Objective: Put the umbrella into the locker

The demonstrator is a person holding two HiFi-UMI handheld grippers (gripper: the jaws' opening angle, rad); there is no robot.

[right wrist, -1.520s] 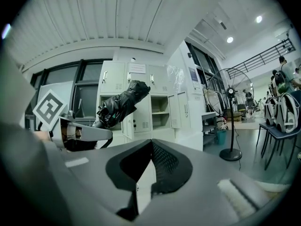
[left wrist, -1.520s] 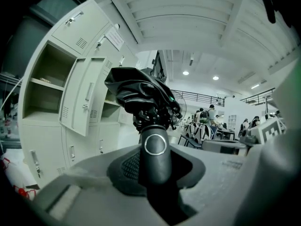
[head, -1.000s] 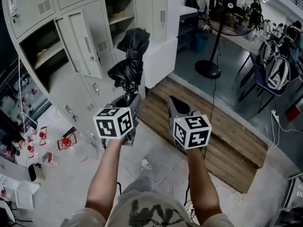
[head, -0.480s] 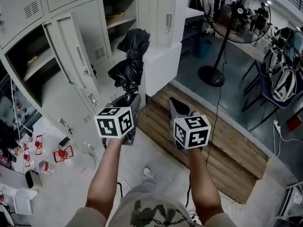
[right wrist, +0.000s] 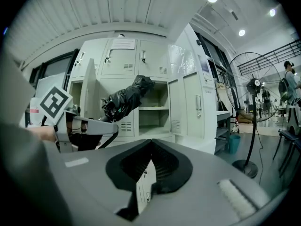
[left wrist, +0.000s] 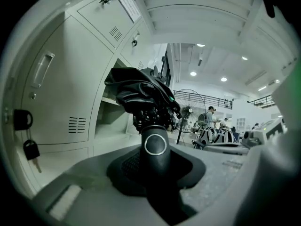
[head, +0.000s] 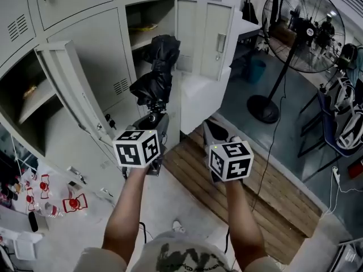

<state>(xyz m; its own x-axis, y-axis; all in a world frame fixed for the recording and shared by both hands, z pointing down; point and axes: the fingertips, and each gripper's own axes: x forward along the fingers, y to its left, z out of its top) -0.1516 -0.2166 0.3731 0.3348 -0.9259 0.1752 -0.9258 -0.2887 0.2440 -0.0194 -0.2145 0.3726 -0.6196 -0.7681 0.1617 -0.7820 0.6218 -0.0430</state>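
A folded black umbrella (head: 156, 72) sticks up and forward from my left gripper (head: 152, 120), which is shut on its round black handle (left wrist: 155, 145). In the left gripper view the bunched canopy (left wrist: 141, 95) fills the middle, in front of the grey lockers. An open locker compartment (head: 148, 30) with a shelf lies straight beyond the umbrella's tip. My right gripper (head: 211, 130) is level with the left one, a little to its right, shut with nothing in it. From the right gripper view (right wrist: 151, 168) I see the umbrella (right wrist: 124, 98) pointing at the open compartment (right wrist: 153, 109).
An open locker door (head: 68, 89) swings out at the left, and another door (head: 218, 38) stands open right of the compartment. A key (left wrist: 29, 149) hangs from a lock. A wooden pallet (head: 249, 180) lies underfoot, a pedestal fan (head: 306, 33) at right, red items (head: 74, 203) on the floor.
Both grippers and the person have moved toward the lockers. The open compartment is closer and more central. The umbrella stays held the same way in the left gripper.
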